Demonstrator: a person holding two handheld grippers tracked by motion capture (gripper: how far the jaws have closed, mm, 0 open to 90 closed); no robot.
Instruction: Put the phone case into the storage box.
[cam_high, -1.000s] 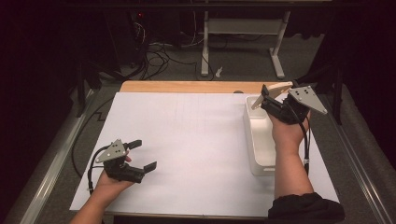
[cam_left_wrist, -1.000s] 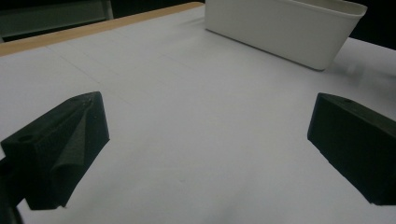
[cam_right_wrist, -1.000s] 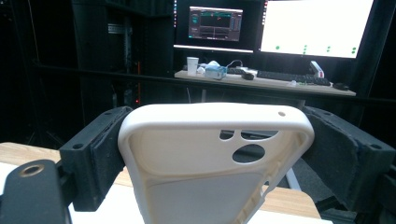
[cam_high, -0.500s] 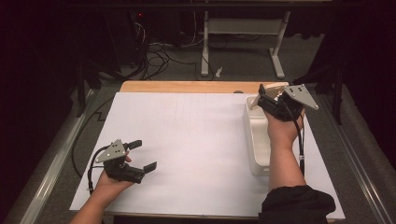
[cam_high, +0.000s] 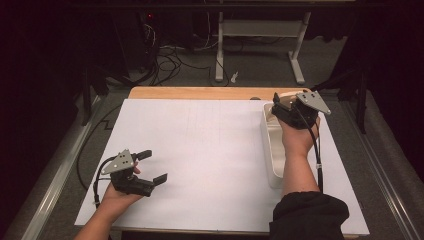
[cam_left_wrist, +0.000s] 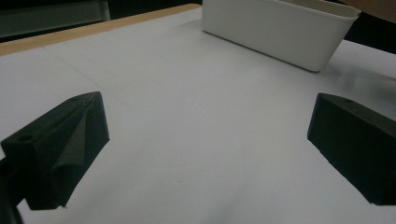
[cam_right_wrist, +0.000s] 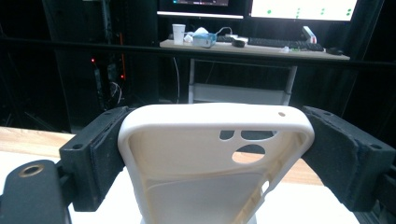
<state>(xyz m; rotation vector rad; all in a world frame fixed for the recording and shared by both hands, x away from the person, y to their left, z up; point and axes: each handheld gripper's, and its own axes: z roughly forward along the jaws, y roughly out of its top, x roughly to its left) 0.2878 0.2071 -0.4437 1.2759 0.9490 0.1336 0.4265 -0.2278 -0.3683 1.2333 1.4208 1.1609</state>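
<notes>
In the high view, the right gripper (cam_high: 283, 102) is hovering over the far end of the long white plastic bin (cam_high: 270, 150), which is sitting at the right side of the white-covered worktop (cam_high: 200, 150). The left gripper (cam_high: 150, 167) is resting low, well apart from the bin, near the worktop's front left corner, with its fingers spread and holding nothing

In the left gripper view, the two black fingers (cam_left_wrist: 60, 149) are standing wide open over bare white surface, and the bin (cam_left_wrist: 280, 32) is lying far ahead of them

In the right gripper view, the fingers (cam_right_wrist: 100, 154) are clamping a cream-white soft phone case (cam_right_wrist: 201, 172) by its two long edges, camera cut-out at the upper right, open side facing the camera

The case looks flexible, so squeezing harder could be bowing it until it pops out sideways. If it is meant for the bin, letting go this high could be sending it bouncing off the rim onto the worktop
</notes>
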